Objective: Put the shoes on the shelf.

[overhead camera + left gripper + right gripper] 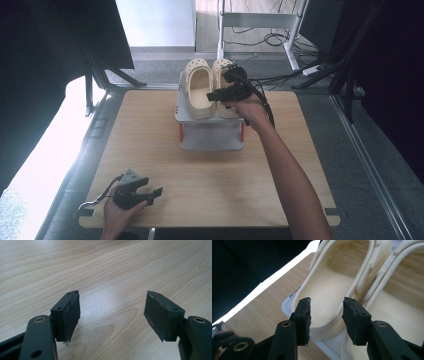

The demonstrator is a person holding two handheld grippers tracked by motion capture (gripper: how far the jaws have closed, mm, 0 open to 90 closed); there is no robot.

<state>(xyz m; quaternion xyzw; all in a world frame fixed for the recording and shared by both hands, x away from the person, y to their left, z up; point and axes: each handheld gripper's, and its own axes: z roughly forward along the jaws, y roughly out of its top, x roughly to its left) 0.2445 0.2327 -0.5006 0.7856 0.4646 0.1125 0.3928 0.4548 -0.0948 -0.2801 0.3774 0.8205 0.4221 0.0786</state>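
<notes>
Left tongs (156, 192) rest spread on the surface (210, 185), well apart from the rack (210, 132); right tongs (325, 312), half spread, pinch nothing beside the clogs (342, 277).

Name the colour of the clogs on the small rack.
Pale cream clogs, clearest in the right gripper view.

This is looking like a lab or recording studio rather than a home; black curtains (60, 35) are hanging around a lone wooden counter (210, 175) standing on grey carpet (360, 165). Cables (280, 37) are trailing over the floor beyond it, beside the white metal legs of a frame (260, 22); daylight is glaring in at the left.
</notes>
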